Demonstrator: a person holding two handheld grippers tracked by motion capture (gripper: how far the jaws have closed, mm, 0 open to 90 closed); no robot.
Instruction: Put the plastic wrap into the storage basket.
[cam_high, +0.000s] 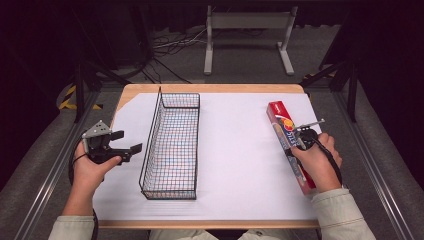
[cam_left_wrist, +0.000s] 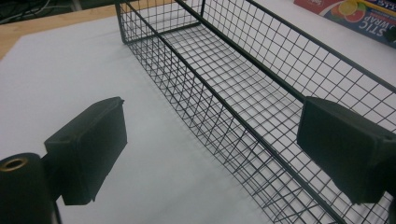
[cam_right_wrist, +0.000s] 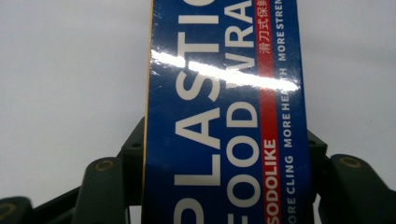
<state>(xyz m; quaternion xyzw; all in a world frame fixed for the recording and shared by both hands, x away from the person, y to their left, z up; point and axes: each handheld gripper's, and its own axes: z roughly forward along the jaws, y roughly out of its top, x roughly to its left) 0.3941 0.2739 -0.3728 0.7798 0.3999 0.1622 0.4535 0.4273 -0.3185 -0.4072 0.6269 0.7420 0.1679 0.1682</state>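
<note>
A long blue and red box of plastic food wrap (cam_high: 281, 129) lies on the white sheet at the table's right side, running front to back. My right gripper (cam_high: 303, 139) is shut across its middle; in the right gripper view (cam_right_wrist: 224, 154) the box (cam_right_wrist: 224, 93) sits between both jaws, touching each. An empty black wire basket (cam_high: 170, 145) stands left of centre. My left gripper (cam_high: 127, 141) is held open just left of the basket, apart from it. In the left gripper view (cam_left_wrist: 217, 149) nothing is between its pads (cam_left_wrist: 88, 149), and the basket wall (cam_left_wrist: 243, 60) and the box (cam_left_wrist: 359, 14) show beyond.
A white sheet (cam_high: 240, 165) covers most of the wooden table (cam_high: 210, 88). Bare sheet lies between the basket and the box. Behind the table stand a white frame (cam_high: 247, 30) and loose cables on the floor.
</note>
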